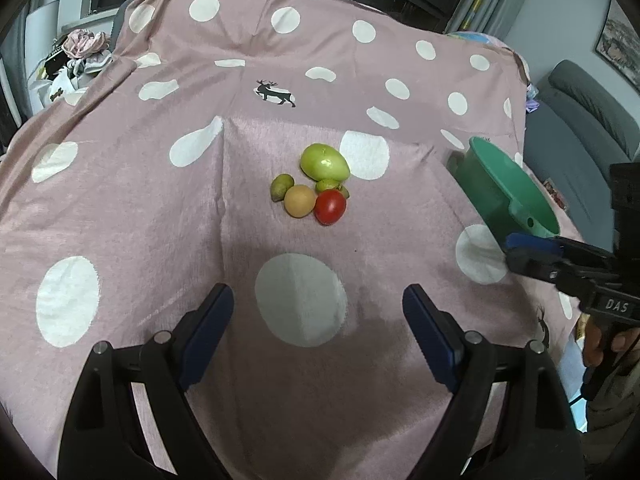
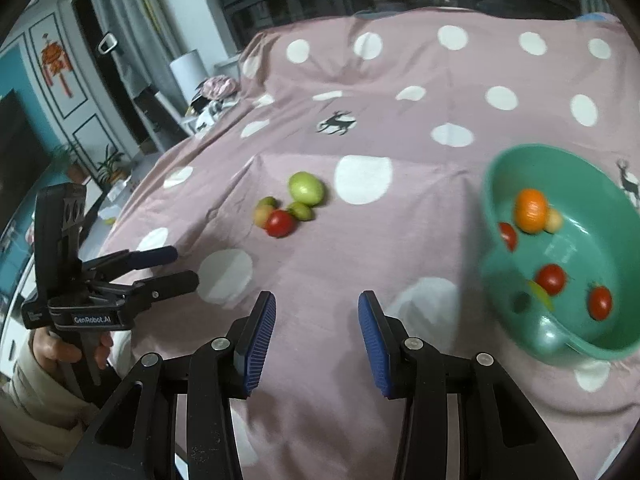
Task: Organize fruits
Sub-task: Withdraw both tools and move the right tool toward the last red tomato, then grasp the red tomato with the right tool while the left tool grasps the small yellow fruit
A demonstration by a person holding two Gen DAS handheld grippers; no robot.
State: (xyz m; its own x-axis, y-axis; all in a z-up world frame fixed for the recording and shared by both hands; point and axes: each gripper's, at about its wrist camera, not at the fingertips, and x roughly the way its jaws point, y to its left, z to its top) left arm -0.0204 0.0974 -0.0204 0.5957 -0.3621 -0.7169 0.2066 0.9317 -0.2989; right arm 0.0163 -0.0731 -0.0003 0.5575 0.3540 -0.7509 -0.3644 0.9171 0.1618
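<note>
Left gripper [image 1: 318, 328] is hovering over the pink dotted cloth [image 1: 160, 208] covering the table, jaws standing wide with nothing between them. Right gripper [image 2: 317, 336] is hovering nearby, jaws narrower, also gripping nothing. A cluster of fruit is lying mid-table, all pieces touching or nearly so: large green fruit [image 1: 324, 162], red tomato [image 1: 330, 207], tan round fruit [image 1: 300, 201], two small green ones. Green bowl [image 2: 504, 280] is sitting toward the table's right edge, holding an orange fruit [image 2: 531, 210] and several tomatoes.

Black left gripper [image 2: 182, 268] and right gripper [image 2: 316, 332], blue ribbed pads, cream sleeve [image 2: 36, 392].
</note>
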